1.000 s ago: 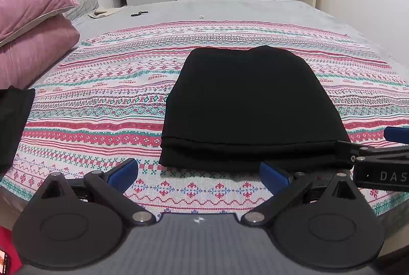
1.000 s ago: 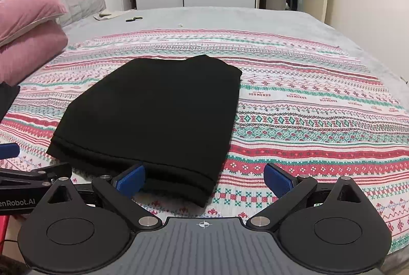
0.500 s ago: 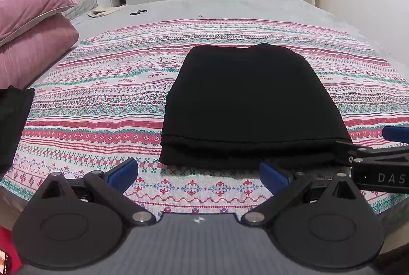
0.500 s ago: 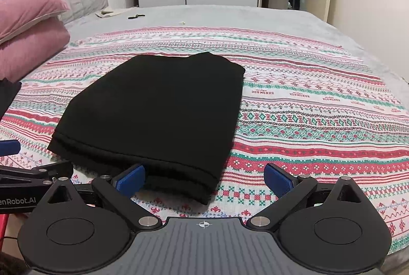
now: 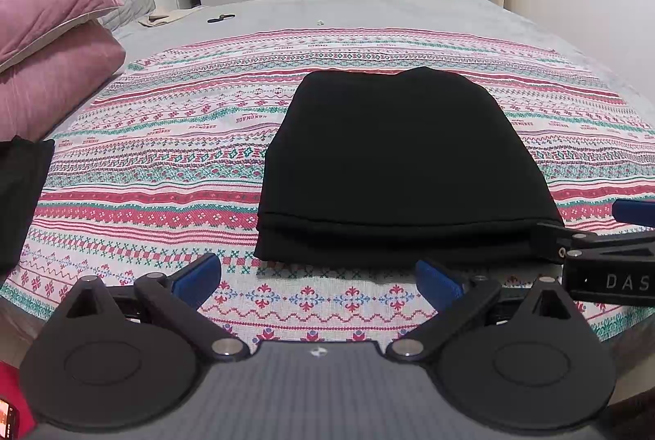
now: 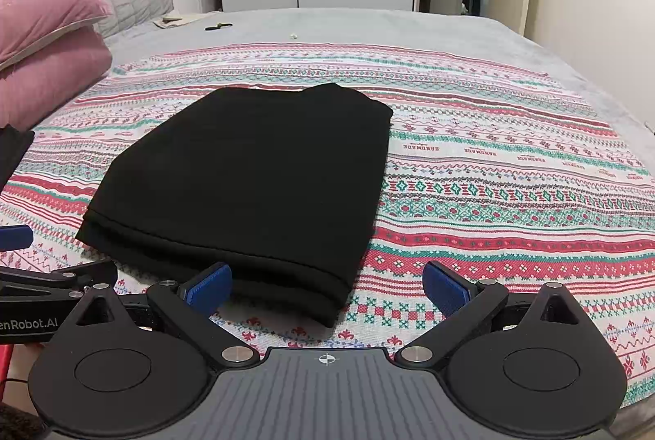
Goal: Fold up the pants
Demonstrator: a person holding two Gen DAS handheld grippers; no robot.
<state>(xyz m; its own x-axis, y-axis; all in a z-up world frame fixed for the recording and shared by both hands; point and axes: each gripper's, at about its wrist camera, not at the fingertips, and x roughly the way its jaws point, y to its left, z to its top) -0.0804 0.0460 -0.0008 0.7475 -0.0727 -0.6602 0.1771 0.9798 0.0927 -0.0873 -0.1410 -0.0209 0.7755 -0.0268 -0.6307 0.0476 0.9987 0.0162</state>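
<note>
You're holding L gripper (image 5: 317,278) & R gripper (image 6: 327,286) w/ jaws apart, nothing clamped. Black pants (image 5: 401,161) are looking soft, floppy, prob light; you're best pinching near-edge corners thru all layers.

White letters "DAS", cut off at frame edge, on side of right tool (image 5: 606,268) seen from left wrist view. "enRobot.AI", start cut off, on side of left tool (image 6: 28,321) seen from right wrist view. "HANDMADE" woven repeatedly, upside down, along stripes of patterned blanket (image 6: 491,161).
</note>
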